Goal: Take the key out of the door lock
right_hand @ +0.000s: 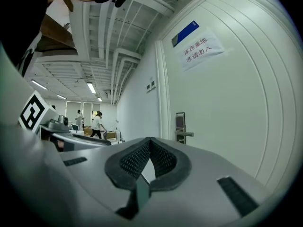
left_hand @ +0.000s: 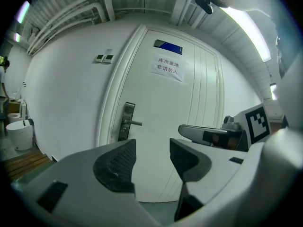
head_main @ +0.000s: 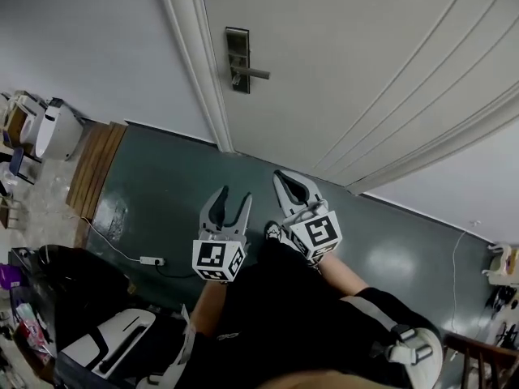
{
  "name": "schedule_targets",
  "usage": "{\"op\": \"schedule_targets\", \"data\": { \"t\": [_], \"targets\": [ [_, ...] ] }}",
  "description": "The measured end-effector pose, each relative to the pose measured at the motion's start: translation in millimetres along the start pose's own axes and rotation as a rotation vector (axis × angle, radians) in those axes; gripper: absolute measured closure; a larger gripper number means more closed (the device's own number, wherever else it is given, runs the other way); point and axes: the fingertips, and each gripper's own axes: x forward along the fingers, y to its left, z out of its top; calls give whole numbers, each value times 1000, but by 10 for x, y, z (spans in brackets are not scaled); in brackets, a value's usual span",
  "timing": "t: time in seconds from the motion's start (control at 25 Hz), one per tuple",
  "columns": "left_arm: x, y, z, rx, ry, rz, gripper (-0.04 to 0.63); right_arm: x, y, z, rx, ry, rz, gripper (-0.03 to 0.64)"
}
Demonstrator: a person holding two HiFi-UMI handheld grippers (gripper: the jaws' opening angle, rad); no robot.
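Note:
The white door (head_main: 365, 63) carries a metal lock plate with a lever handle (head_main: 237, 59), also seen as the lock plate (left_hand: 126, 122) and lock plate (right_hand: 180, 127) in the two gripper views. No key can be made out at this distance. My left gripper (head_main: 236, 194) hangs low before the door, well short of the lock, jaws open and empty; its pads (left_hand: 116, 164) stand apart. My right gripper (head_main: 282, 177) is beside it, tips touching, with nothing seen between them; in its own view the right gripper (right_hand: 150, 144) is shut.
A paper notice (left_hand: 166, 67) is taped high on the door. At the left wall stand a white container (head_main: 57, 128) and a wooden board (head_main: 93, 168). A power strip (head_main: 152, 260) with its cable lies on the dark green floor (head_main: 170, 193). Two people (right_hand: 98, 122) stand far off.

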Motion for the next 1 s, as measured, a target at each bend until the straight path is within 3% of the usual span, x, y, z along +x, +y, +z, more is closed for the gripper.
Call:
{"op": "schedule_targets", "data": {
  "t": [0.32, 0.64, 1.0],
  "targets": [
    [391, 207, 60, -25, 10, 89, 387, 420, -291, 21, 26, 39, 70, 609],
    [682, 274, 70, -31, 30, 145, 387, 702, -550, -27, 70, -10, 151, 609],
    [1036, 312, -22, -46, 61, 133, 387, 865, -799, -147, 108, -2, 153, 609]
  ]
}}
